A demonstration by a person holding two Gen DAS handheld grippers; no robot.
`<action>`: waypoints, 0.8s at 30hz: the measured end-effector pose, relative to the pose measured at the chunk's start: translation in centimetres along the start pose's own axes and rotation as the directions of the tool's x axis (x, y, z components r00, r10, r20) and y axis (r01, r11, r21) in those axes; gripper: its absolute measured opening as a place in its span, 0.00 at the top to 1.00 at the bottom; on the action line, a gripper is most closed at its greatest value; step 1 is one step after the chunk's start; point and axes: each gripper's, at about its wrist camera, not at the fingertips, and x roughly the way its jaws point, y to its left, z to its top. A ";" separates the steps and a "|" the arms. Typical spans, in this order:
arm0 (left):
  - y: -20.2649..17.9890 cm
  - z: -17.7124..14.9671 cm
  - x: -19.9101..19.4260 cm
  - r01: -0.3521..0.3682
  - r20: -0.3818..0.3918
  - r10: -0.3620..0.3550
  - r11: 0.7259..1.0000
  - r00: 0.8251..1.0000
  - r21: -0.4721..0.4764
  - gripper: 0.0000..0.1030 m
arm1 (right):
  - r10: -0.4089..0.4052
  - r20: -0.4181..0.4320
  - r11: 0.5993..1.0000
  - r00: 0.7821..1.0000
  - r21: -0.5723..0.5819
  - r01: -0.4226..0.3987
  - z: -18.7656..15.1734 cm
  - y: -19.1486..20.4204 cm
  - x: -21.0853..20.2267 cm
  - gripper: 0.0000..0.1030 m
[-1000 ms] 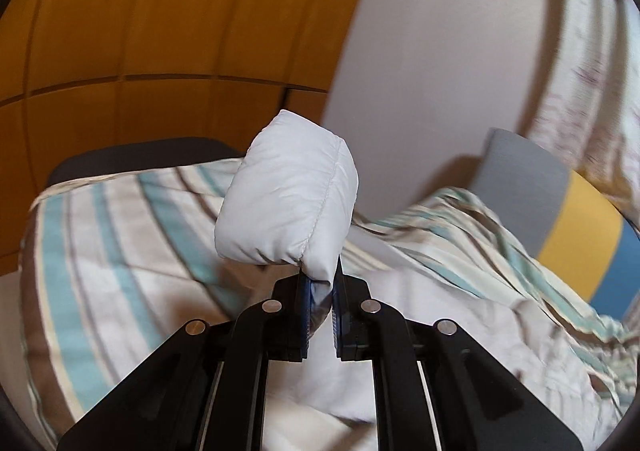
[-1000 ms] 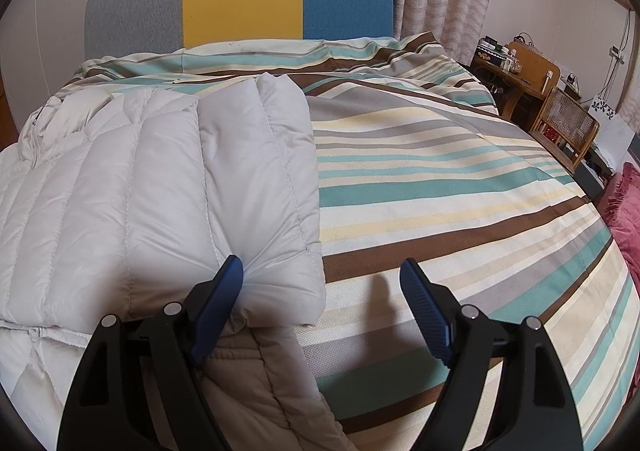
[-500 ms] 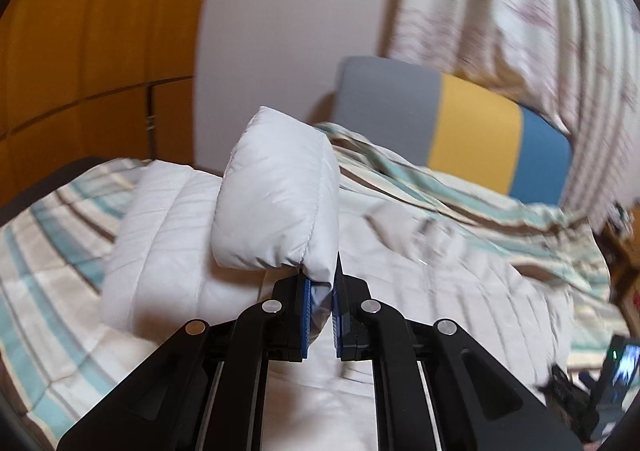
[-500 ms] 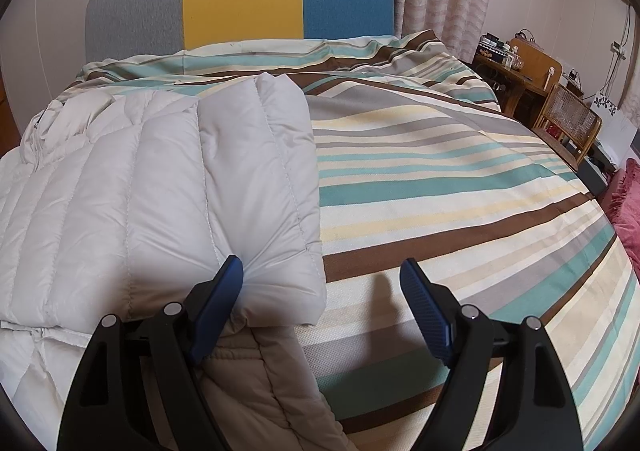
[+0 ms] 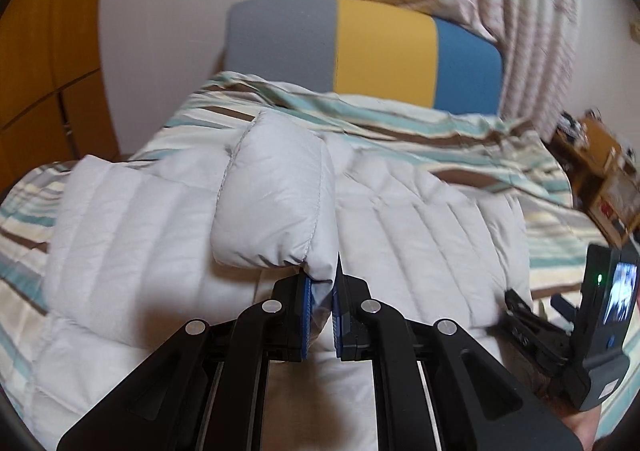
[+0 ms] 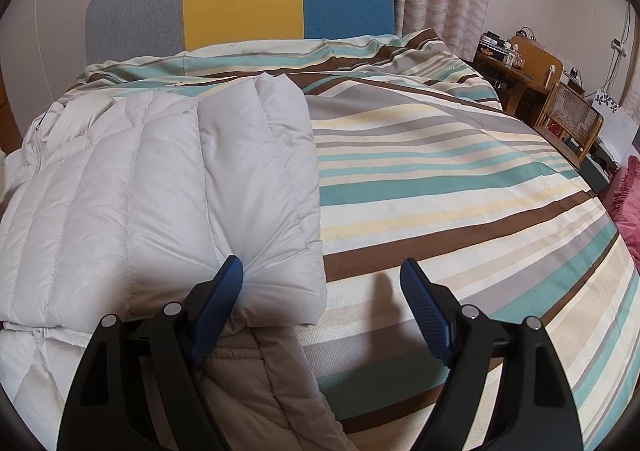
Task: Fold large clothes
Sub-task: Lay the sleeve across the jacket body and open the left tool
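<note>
Left gripper jaws clamped on a sleeve cuff of the white puffer jacket, cuff raised over the jacket body; pinched fabric edge hidden between the pads. Jacket lies on the striped bed, left side and lower hem cut off by both frames. Right gripper jaws wide, holding nothing; its left finger touches a folded sleeve end. Far furniture small, cluttered. Left view slightly blurred.
</note>
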 end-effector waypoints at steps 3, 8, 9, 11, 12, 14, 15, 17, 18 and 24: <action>-1.0 -0.3 1.3 0.012 -0.032 -0.012 1.000 0.999 0.011 0.92 | -0.001 0.000 1.000 1.000 0.000 0.001 0.0 -0.1 0.0 0.22; -2.5 -0.4 3.8 0.048 -0.089 -0.044 0.998 0.995 0.034 0.86 | 0.000 0.000 1.000 1.000 0.000 0.000 0.0 -0.1 0.0 0.22; -2.8 -0.4 4.3 0.061 -0.105 -0.057 0.997 0.993 0.041 0.81 | 0.000 0.000 1.000 1.000 0.000 0.000 0.0 -0.1 0.0 0.22; -2.9 -0.5 4.1 0.090 -0.112 -0.086 0.995 0.990 0.032 0.50 | 0.003 -0.001 1.000 1.000 0.002 -0.003 0.0 -0.2 0.0 0.22; -2.6 -0.5 3.6 0.114 -0.099 -0.112 0.993 0.989 0.018 0.30 | 0.004 -0.002 1.000 1.000 0.003 -0.004 0.0 -0.1 0.1 0.22; -2.3 -0.5 2.3 0.133 -0.047 -0.133 0.991 0.990 0.000 0.21 | 0.004 -0.004 1.000 1.000 0.001 -0.004 0.0 -0.1 0.1 0.22; -1.9 -0.4 1.6 0.146 -0.031 -0.146 0.989 0.989 -0.003 0.21 | 0.003 -0.004 1.000 1.000 0.001 -0.003 0.0 0.0 0.1 0.22; -0.9 -0.4 0.6 0.163 -0.021 -0.164 0.986 0.986 -0.019 0.21 | 0.007 -0.004 1.000 1.000 0.002 -0.007 0.0 -0.1 0.1 0.22; -0.5 -0.3 0.3 0.163 -0.012 -0.163 0.986 0.986 -0.030 0.21 | 0.008 -0.004 1.000 1.000 0.003 -0.008 0.0 -0.1 0.1 0.22; 6.0 -1.1 -2.5 0.027 -0.001 -0.027 0.993 1.000 -0.117 0.21 | 0.049 0.039 0.998 0.998 -0.043 -0.047 0.6 0.6 -1.7 0.21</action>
